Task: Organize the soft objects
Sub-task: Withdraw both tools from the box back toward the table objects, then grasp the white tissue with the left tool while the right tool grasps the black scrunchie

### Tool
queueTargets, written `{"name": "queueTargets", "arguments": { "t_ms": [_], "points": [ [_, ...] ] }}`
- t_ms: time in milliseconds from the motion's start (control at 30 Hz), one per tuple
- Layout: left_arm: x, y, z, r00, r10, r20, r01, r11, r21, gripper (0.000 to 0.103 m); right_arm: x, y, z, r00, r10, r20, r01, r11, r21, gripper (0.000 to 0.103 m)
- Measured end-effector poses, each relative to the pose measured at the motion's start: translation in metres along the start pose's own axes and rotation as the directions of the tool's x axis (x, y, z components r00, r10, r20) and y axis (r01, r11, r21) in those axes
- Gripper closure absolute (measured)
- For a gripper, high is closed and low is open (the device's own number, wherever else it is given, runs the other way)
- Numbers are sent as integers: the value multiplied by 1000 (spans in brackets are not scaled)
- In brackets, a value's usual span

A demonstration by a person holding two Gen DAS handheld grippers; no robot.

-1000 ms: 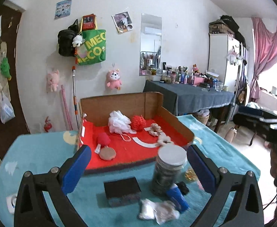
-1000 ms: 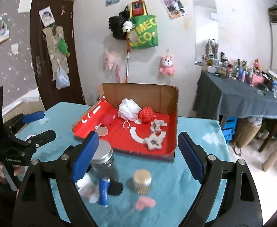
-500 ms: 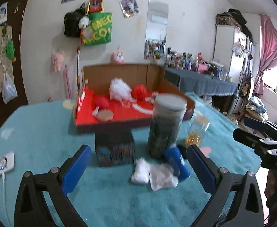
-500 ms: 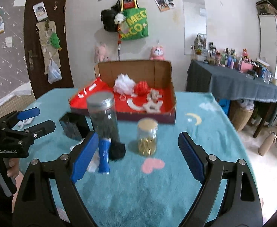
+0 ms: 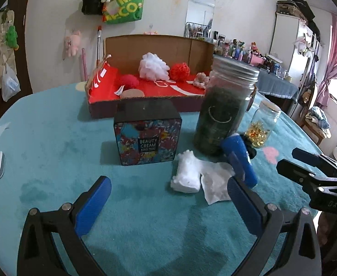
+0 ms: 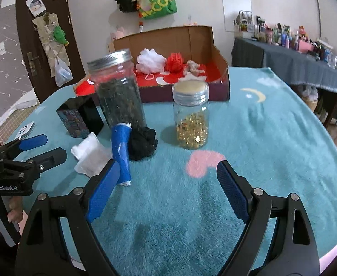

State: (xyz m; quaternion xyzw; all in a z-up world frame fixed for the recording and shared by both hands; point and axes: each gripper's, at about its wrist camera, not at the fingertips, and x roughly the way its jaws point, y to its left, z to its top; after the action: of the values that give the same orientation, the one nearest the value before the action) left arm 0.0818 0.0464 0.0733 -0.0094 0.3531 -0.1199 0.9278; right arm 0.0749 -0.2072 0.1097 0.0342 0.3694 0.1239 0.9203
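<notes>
Worktop (image 6: pixel 249 138) under the teal fleece is carrying everything. The red-lined cardboard box (image 5: pixel 159 46) is sitting at the far side, already holding a white pouf (image 5: pixel 153 66), red puffs and other soft bits.

Hard stuff is standing in a cluster between box and grippers: tall jar (image 6: pixel 118 87), small jar (image 6: pixel 191 119) with gold contents, patterned cream box (image 5: pixel 147 135).

Soft items not yet boxed are lying at the foot of the tall jar:
- blue roll (image 6: pixel 121 154), long axis running roughly toward and away from the grippers, leaning a bit
- black puff (image 6: pixel 143 143), touching the roll on its right side, just beside the tall jar
- white wad (image 5: pixel 187 172) plus crumpled tissue (image 5: pixel 215 184), left of the roll in the right wrist view

Left gripper (image 5: pixel 168 204): jaws standing wide apart, nothing between them. The white wad is lying just ahead and right of centre, the nearest soft piece to it.

Right gripper (image 6: pixel 168 186): jaws spread wide, gripping nothing. Its left pad is overlapping the near end of the blue roll in the picture; contact unclear. Black puff is lying ahead-left.

My read: the roll is lining up along the approach rather than across it, so the right gripper is probably needing a shift left, closing across the short axis. The tall jar right behind is looking like the knock-over risk.
</notes>
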Motion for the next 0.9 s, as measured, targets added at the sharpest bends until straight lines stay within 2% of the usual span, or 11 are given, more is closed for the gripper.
{"name": "queueTargets", "arguments": {
  "t_ms": [100,267,500,567,600,633,667,700,767,900],
  "points": [
    [5,1,2,1000,-4,-12,4,1000,0,2,8,-5,1,999,38,-10,-37,998,41,16],
    [15,1,7,999,-30,-45,30,999,11,13,24,-15,6,989,143,-31,-137,981,139,19],
    [30,0,9,993,-66,-95,68,997,18,34,45,-20,13,972,227,-63,-207,951,230,42],
    [34,-1,8,989,-94,-115,97,995,14,53,49,-20,14,969,235,-70,-212,947,240,47],
    [35,-1,7,986,-113,-125,116,993,13,59,50,-20,14,968,239,-73,-216,946,242,52],
    [35,-2,7,982,-140,-128,143,990,15,69,52,-20,15,965,249,-77,-224,943,245,56],
    [36,-2,8,978,-161,-131,165,986,18,84,53,-19,15,960,270,-80,-243,937,251,65],
    [36,-2,7,973,-184,-138,188,982,18,87,55,-18,15,951,299,-84,-269,929,253,76],
    [34,-4,7,974,-182,-133,187,982,22,89,56,-13,15,944,318,-88,-289,926,242,82],
    [28,-5,7,974,-189,-122,193,981,18,90,46,-8,16,950,305,-62,-287,937,197,90]
  ]
}}
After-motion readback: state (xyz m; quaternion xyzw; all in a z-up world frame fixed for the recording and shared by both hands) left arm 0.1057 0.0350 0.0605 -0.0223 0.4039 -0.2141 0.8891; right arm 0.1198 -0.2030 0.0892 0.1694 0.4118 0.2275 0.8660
